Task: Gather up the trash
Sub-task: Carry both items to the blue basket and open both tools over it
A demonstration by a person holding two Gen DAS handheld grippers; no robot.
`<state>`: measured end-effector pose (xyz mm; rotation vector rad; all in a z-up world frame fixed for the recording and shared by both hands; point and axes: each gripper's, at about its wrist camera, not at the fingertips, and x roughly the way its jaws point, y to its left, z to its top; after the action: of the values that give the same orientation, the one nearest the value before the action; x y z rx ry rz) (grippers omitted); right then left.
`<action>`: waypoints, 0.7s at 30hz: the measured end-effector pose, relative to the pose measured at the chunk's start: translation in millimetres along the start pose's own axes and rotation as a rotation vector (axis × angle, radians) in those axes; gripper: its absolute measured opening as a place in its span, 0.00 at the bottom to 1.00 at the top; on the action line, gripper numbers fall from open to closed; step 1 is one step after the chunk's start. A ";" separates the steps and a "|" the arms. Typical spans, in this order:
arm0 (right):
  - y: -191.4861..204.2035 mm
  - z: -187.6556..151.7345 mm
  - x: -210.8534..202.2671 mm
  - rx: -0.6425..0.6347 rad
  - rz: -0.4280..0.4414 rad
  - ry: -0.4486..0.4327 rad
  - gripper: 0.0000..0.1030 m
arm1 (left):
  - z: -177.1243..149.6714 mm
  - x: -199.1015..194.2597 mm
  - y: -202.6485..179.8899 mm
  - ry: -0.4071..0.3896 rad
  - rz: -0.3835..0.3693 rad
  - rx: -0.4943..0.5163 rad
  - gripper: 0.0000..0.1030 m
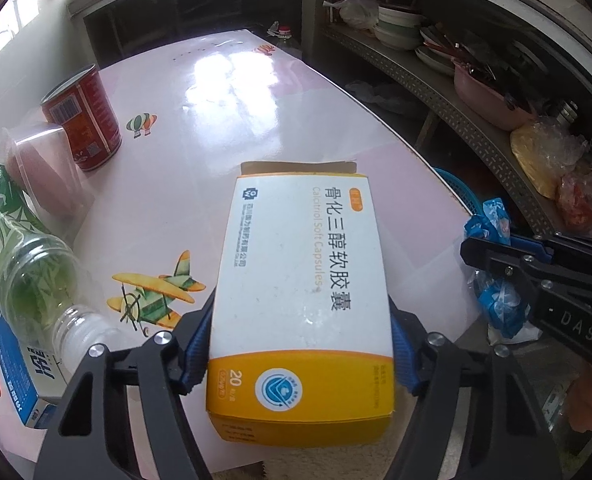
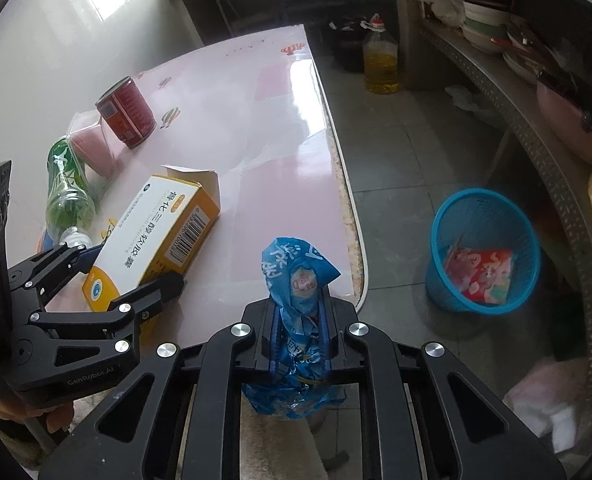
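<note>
Left wrist view. Item: medicine box [image 1: 301, 292], white and orange, far flap open, lying on the pink table [image 1: 232, 92]. The left gripper [image 1: 299, 344] straddles its near end, blue pads against both sides — a grasp on the box, though how firm it is cannot be told. At nine o'clock: green bottle [image 1: 24, 256]; at ten o'clock: red can [image 1: 82, 116], a clear cup beside it. Risk: a loose hold lets the smooth carton slide out on lifting.

Right wrist view. Item: blue wrapper [image 2: 297, 300], crumpled, clenched between the fingers of the right gripper [image 2: 297, 344], hanging past the table edge. At three o'clock: blue basket [image 2: 483, 252] on the floor, a red packet inside. Risk: thin film slips or drifts wide of the rim when released.
</note>
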<state>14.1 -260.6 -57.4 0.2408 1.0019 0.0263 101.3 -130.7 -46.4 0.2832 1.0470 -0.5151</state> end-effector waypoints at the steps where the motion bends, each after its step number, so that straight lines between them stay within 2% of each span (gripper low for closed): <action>1: 0.1 0.9 -1.1 0.003 0.003 -0.005 0.13 | -0.2 -1.2 0.3 -0.003 0.000 -0.001 0.68; 21: 0.4 7.2 -11.0 0.026 0.028 -0.042 0.12 | -0.6 -23.5 4.8 -0.065 0.004 -0.016 0.68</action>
<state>14.2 -263.0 -44.4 0.2779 0.9572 0.0338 94.0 -120.1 -26.1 0.2525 0.9871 -0.5086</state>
